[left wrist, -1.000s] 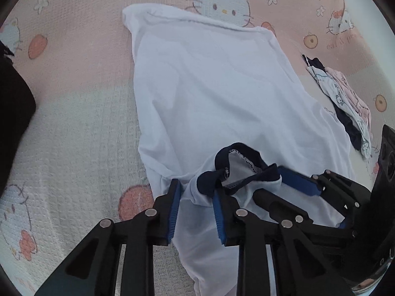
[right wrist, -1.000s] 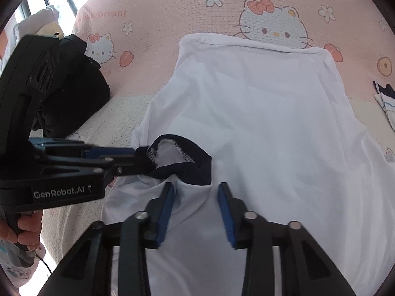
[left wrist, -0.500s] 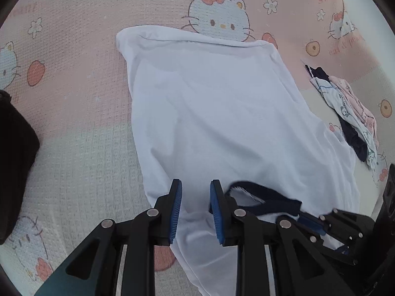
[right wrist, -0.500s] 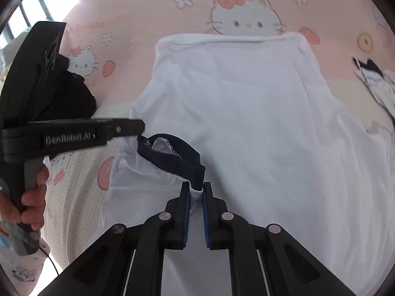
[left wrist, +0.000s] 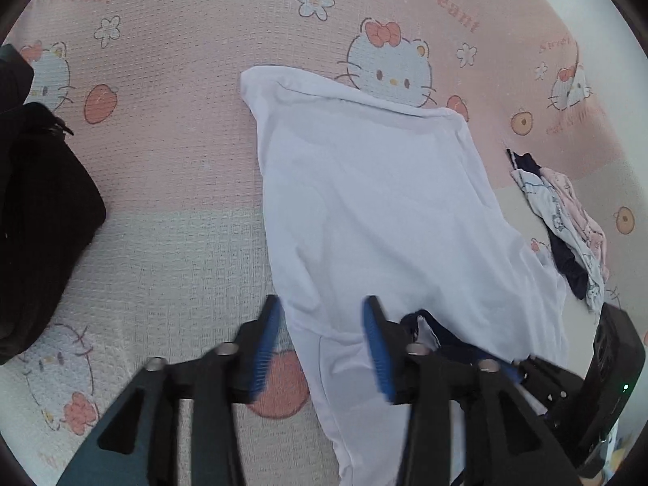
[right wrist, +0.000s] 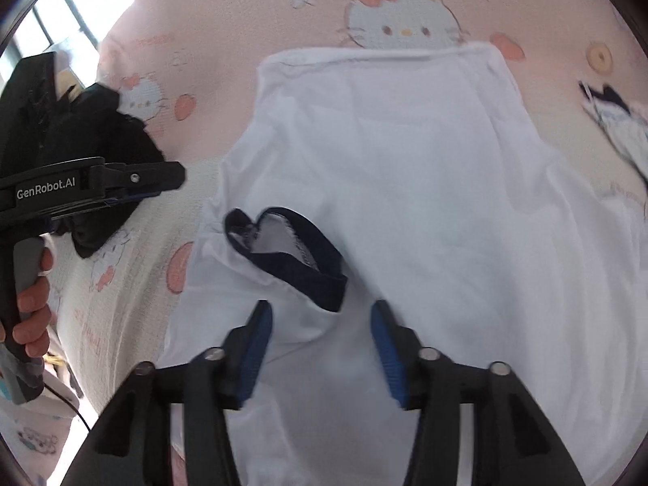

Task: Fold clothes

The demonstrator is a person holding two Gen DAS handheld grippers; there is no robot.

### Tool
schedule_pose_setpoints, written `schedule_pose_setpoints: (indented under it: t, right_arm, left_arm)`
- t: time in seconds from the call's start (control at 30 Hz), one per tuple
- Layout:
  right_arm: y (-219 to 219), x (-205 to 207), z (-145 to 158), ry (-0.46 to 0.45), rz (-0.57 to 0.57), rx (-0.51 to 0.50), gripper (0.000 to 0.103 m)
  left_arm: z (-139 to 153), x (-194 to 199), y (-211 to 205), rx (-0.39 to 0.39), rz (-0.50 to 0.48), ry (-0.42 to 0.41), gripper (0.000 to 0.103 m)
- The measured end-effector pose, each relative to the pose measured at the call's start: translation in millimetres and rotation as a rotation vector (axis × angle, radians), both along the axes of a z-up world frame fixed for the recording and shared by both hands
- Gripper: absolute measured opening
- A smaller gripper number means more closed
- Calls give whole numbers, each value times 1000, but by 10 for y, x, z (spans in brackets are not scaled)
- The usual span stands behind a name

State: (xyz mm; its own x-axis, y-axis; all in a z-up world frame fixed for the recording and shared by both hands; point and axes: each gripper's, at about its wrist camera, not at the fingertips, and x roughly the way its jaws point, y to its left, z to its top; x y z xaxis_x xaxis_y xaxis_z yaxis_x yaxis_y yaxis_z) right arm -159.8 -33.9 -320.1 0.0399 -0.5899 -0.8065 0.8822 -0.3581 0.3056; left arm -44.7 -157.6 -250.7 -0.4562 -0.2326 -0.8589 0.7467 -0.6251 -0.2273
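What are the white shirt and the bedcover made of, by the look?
White shirt: thin, smooth knit, probably cotton or a blend; matte, soft creases, navy rib collar. Bedcover: textured waffle-like weave, matte, printed with cartoon cats; fibre unclear.

A white shirt with a navy collar lies on a pink cartoon-cat bedspread.

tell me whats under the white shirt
The white shirt lies on the pink cartoon-cat bedspread, which shows around its edges. Whatever else lies beneath is covered by the cloth.
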Motion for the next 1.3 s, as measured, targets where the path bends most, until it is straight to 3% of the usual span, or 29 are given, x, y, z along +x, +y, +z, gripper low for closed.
schedule_pose_setpoints:
  t: [0.03,0.2,0.37,0.67,0.77,0.83,0.9,0.97,1.07,1.1,1.27,1.3]
  right_arm:
    - [-6,32,31,30,12,0,54]
    - [-71,117,69,116,52,13,54]
    - [-133,102,-10,99,63,21,54]
    - [-35,-11,-80,17,10,-20,54]
    - [-23,33,-103,37,2,-23,54]
    - [-61,56,-110,51,6,-27,54]
    - [-85,65,-116,58,5,-33,54]
    - [-91,59,-122,56,-3,-41,54]
    - [-111,38,-126,31,-7,-50,53]
    - [-122,44,-122,29,-1,-54,52]
    - [-186,129,-117,51,13,-40,9]
    - [-177,144,-104,62,14,-42,9]
  left_arm:
    - [-32,-11,-1,31,-6,12,65]
    - [-135,-149,17,175,-74,35,65]
    - [-186,-470,171,153,-211,-32,65]
    - [-322,-770,343,36,-367,-195,64]
    - [-383,-862,391,-12,-425,-247,58]
    - [-447,-929,396,-37,-458,-284,42]
    - [-507,-970,393,-45,-477,-313,38]
    - [-546,-1001,394,-52,-495,-331,25]
    - [-532,-1025,399,-62,-512,-333,24]
    - [-526,-1031,385,-55,-505,-334,23]
    - [-519,-1061,307,-36,-455,-328,17]
    - [-529,-1072,295,-37,-439,-336,17]
